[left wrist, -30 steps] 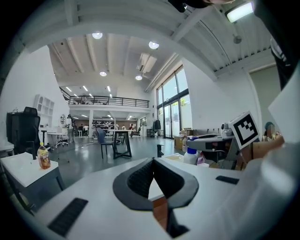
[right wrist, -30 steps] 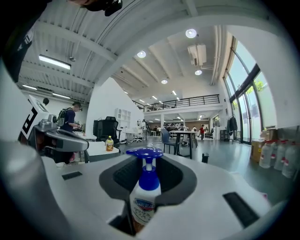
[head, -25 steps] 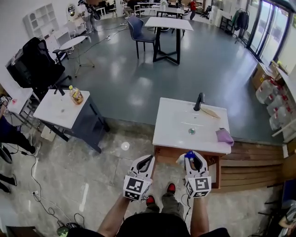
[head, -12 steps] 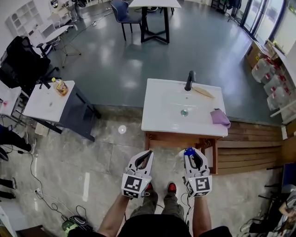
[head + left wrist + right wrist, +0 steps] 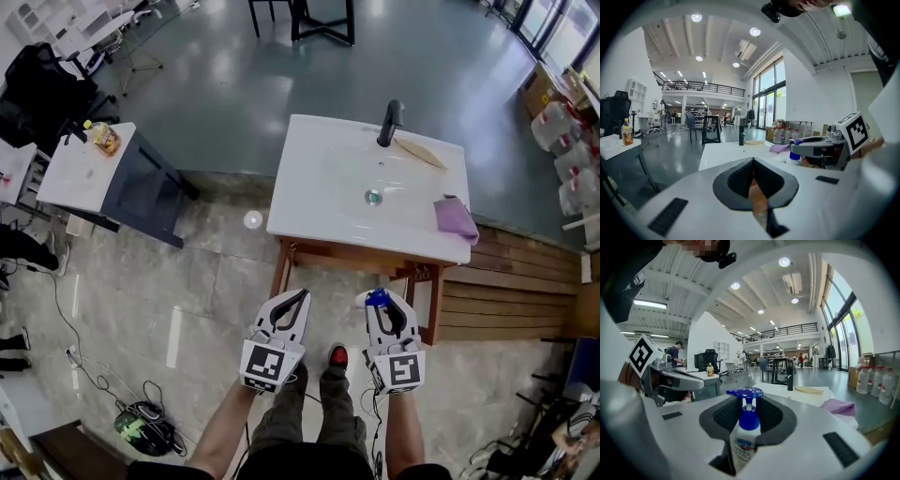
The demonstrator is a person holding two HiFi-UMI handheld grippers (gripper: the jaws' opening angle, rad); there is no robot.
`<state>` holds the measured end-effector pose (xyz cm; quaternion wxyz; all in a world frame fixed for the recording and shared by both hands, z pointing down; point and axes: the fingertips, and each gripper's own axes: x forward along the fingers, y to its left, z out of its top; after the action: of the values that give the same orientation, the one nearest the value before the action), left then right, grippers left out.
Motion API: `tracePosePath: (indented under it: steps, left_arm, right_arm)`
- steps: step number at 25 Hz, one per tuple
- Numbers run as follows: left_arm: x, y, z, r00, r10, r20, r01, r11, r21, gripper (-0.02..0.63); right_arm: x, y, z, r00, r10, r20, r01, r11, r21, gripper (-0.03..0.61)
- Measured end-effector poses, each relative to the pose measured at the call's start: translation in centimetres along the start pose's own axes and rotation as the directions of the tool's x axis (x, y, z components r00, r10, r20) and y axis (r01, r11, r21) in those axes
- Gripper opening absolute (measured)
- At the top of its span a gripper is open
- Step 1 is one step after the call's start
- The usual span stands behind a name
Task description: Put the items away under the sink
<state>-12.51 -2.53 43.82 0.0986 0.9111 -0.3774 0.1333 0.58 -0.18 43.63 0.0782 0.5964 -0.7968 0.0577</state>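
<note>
One cloth on sink — bottle in right claw.

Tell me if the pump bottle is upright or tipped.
Upright: the right gripper view shows the pump bottle standing, blue pump head on top, clamped in the right hand-held gripper.

White moulded shells on the left gripper and the right gripper, lined inside with black ribbed pads, each capped at the rear by a cube of black-and-white square markers. Olive-grey trousers, red-toed dark shoes, a dark top, forearms uncovered.
</note>
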Motion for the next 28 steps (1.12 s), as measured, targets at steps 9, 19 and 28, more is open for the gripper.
tracePosePath:
  steps: [9, 19, 28]
  left_arm:
    - [3.6, -1.0, -5.9, 0.997, 0.071, -0.027, -0.071, 0.997, -0.001, 0.006]
    - [6.9, -0.7, -14.2, 0.992, 0.115, -0.043, -0.116, 0.993, -0.013, 0.006]
    - [8.9, 0.9, -20.6, 0.992, 0.124, -0.028, -0.124, 0.992, -0.005, 0.006]
  right_arm:
    - [2.0, -2.4, -7.0, 0.997, 0.071, -0.007, -0.070, 0.997, 0.030, 0.107]
    - [4.4, -2.1, -15.0, 0.992, 0.122, -0.021, -0.122, 0.992, 0.006, 0.107]
    - [6.9, -1.1, -22.8, 0.992, 0.121, -0.030, -0.120, 0.993, 0.017, 0.107]
